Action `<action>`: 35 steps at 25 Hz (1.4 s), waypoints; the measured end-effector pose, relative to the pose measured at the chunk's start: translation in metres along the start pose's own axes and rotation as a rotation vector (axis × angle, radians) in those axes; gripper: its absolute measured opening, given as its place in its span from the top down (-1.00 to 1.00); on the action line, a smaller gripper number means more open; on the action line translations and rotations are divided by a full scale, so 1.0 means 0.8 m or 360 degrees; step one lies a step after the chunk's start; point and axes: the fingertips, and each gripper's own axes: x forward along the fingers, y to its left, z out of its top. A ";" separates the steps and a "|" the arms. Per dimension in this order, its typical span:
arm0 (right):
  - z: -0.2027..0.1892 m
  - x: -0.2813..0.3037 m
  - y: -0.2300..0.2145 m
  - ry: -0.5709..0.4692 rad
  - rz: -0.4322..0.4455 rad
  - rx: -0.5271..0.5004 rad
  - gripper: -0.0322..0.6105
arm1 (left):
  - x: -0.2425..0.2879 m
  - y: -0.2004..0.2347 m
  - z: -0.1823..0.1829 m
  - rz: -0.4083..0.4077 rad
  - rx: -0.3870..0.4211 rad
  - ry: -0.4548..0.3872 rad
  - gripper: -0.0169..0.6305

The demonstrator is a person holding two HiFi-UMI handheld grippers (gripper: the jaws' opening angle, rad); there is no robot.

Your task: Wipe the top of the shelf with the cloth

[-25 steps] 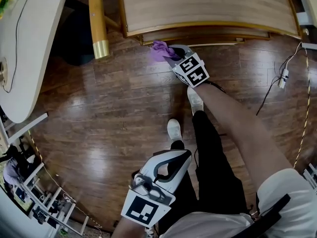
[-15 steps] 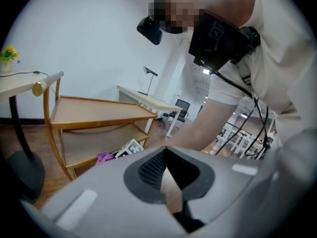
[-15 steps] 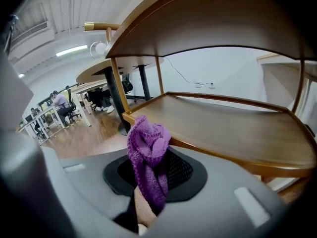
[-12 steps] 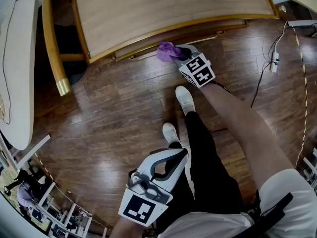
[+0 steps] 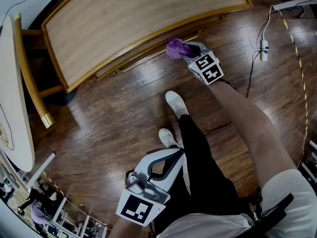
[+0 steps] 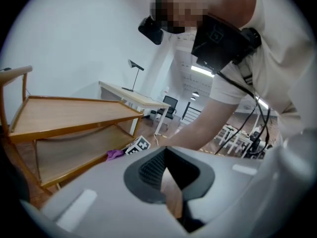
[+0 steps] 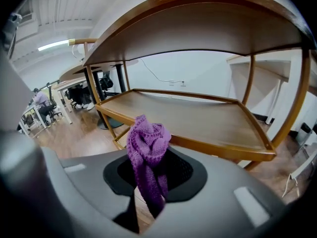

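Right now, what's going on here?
A person holds tongs in each hand. The right tongs are shut on a purple cloth, low at the front of the wooden shelf, level with its lower tier, not yet on its top. The left tongs hang shut and empty by the legs.

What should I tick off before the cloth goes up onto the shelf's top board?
1. Cloth gripped: ok. The right gripper is shut on the purple cloth.
2. Cloth free to wipe: ok. A bunch sticks out past the jaws.
3. Cloth at the top board: not ok. It sits near the lower shelf's front edge, below the top board.
4. Top board bare: ok in the head view.
5. Left gripper out of the way: ok. It is shut, empty and low by the legs.
6. Dirt on the board: cannot tell.
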 end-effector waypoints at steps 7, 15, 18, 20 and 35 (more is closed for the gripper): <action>-0.046 -0.054 -0.114 0.0076 -0.0233 0.0044 0.62 | 0.038 -0.003 0.012 -0.0093 0.0027 0.0035 0.88; -0.077 -0.110 -0.227 0.0151 -0.0469 0.0099 0.62 | 0.073 -0.004 0.028 -0.0166 0.0063 0.0068 0.88; -0.078 -0.123 -0.248 0.0181 -0.0525 0.0114 0.62 | 0.079 -0.001 0.033 -0.0184 0.0079 0.0080 0.88; -0.083 -0.128 -0.262 0.0206 -0.0569 0.0139 0.62 | 0.079 0.003 0.035 -0.0186 0.0093 0.0085 0.88; -0.055 -0.079 -0.038 0.0064 -0.0214 0.0071 0.62 | -0.016 0.025 0.018 0.0046 0.0083 -0.0022 0.88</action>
